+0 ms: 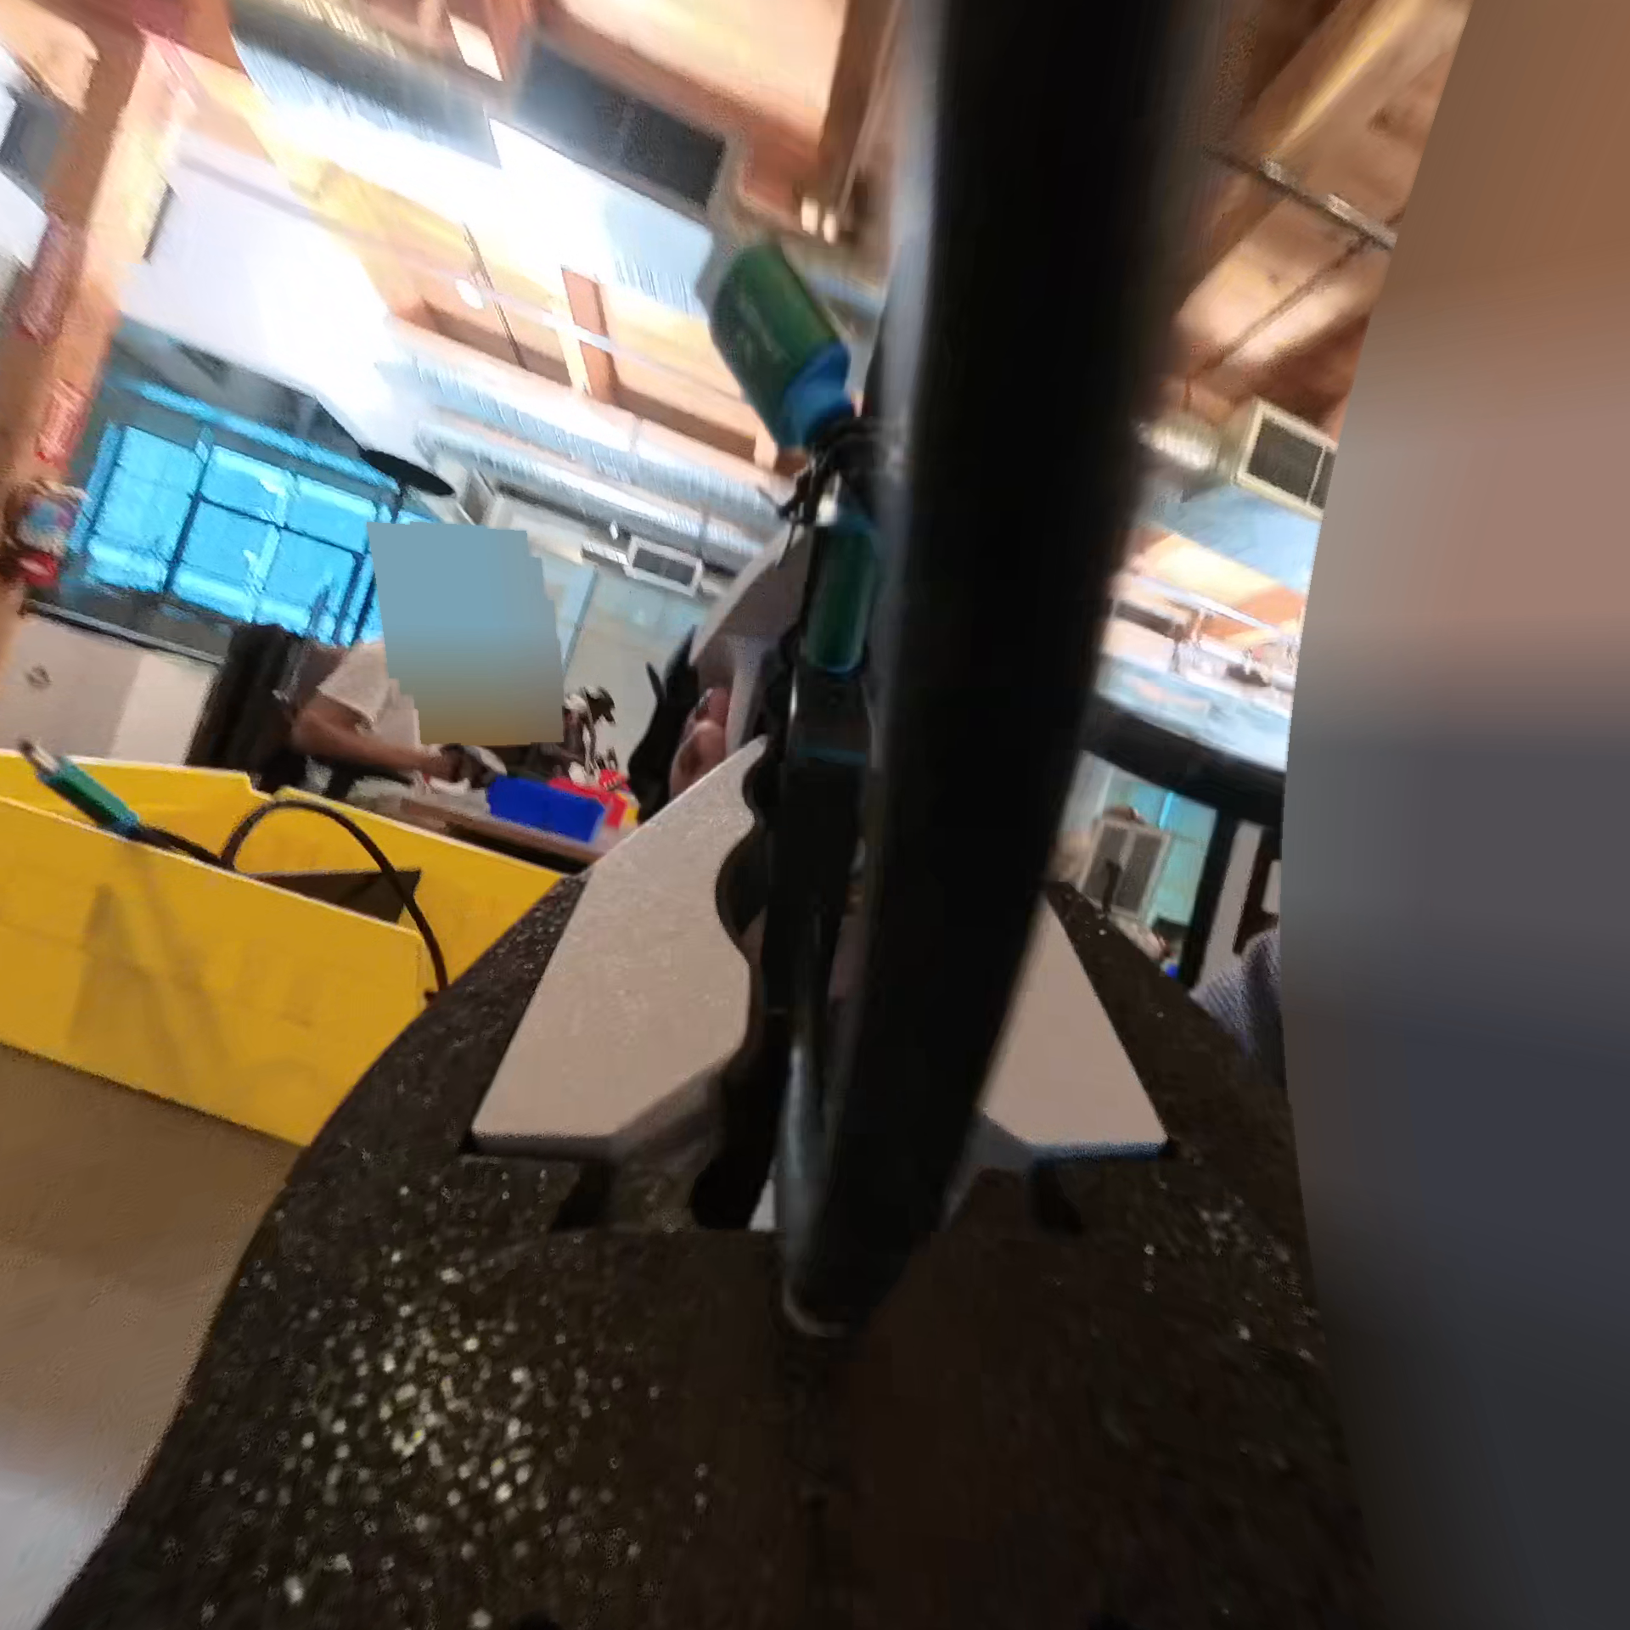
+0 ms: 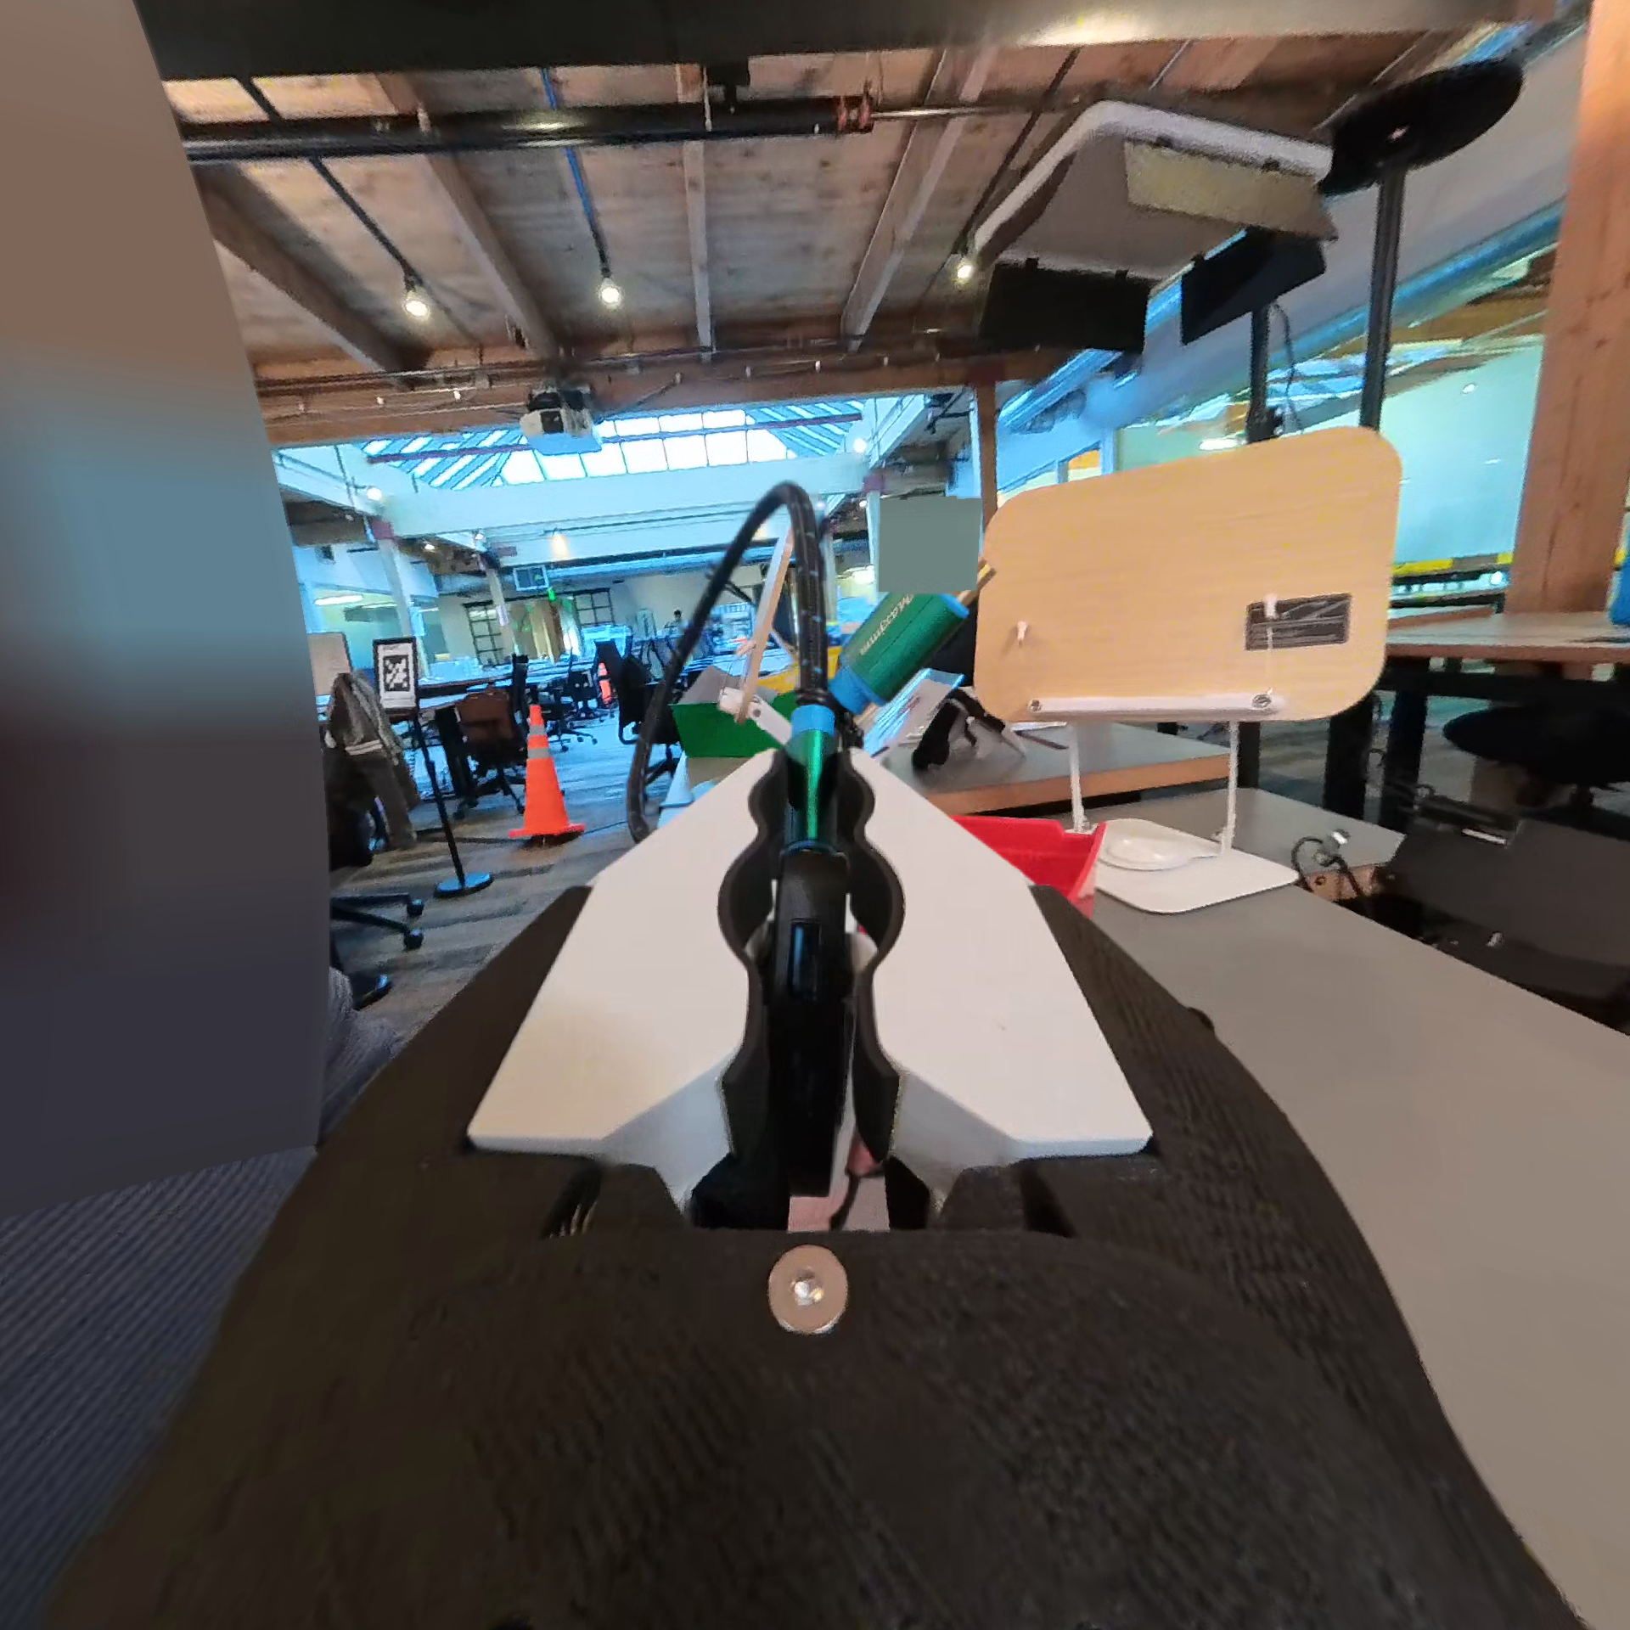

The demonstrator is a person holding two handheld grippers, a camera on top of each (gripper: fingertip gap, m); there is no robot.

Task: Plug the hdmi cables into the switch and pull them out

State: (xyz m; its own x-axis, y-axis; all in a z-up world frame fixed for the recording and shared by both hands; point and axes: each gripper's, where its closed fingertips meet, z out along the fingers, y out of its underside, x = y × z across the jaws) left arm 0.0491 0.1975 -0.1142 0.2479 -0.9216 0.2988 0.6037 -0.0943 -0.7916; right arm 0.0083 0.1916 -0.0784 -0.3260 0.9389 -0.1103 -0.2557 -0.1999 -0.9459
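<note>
HDMI plug [image 2: 807, 794], green shell with a blue collar: clamped between the white fingertips of the right gripper [image 2: 813, 767], which is closed on it. Its long axis runs along the fingers. The collar and cable [image 2: 732, 564] are at the far end, and the cable arcs up, then down to the left.

Switch [image 2: 798, 988], taken to be the black flat body: seen edge-on just nearer than the plug, in the gap between the right fingers. In the left wrist view the switch [image 1: 988, 617] is a tall dark slab standing between the fingers of the left gripper [image 1: 900, 820], which appears closed on it. The far finger is largely hidden, so the grip is judged, not seen.

Key relation: the plug [image 1: 838, 609] meets the slab's left edge. Whether it is seated in a port cannot be told. Any push or pull would run along the plug's axis, with the left gripper bracing.

Second HDMI plug [image 2: 900, 635]: same colours, free, tilted up to the right just beyond the held one, metal tip bare.

Third HDMI plug [image 1: 84, 785]: in a yellow bin [image 1: 220, 953], well apart to the left.
</note>
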